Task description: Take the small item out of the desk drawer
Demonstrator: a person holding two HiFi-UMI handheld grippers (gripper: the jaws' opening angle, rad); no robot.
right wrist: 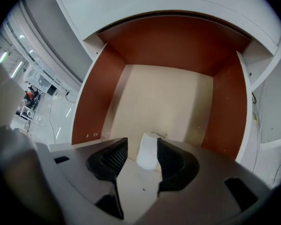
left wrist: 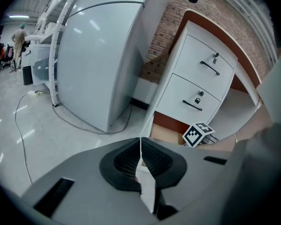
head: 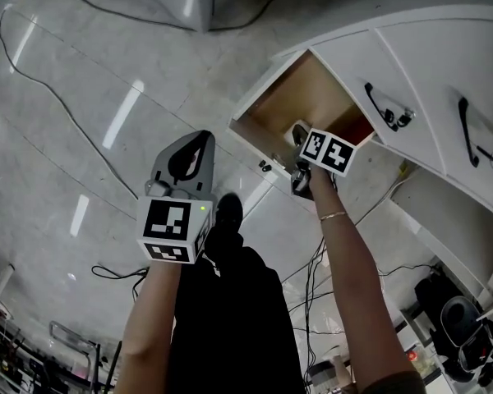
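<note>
The bottom desk drawer [head: 300,97] stands pulled out, with red-brown walls and a pale wooden floor [right wrist: 164,97]. A small white item [right wrist: 148,153] lies on that floor near the front. My right gripper [right wrist: 141,145] reaches into the drawer, open, with the item between its jaws. The item sits close against the right pad, and a gap shows on the left side. In the head view the right gripper [head: 302,142] sits at the drawer's front edge. My left gripper [head: 193,142] hovers above the floor, left of the drawer, shut and empty [left wrist: 140,146].
Two closed white drawers with black handles [head: 386,105] are above the open one. Cables [head: 33,64] trail across the glossy floor. A large white cabinet [left wrist: 98,55] and a brick wall [left wrist: 164,27] stand left of the desk. My legs in black trousers [head: 230,302] are below the grippers.
</note>
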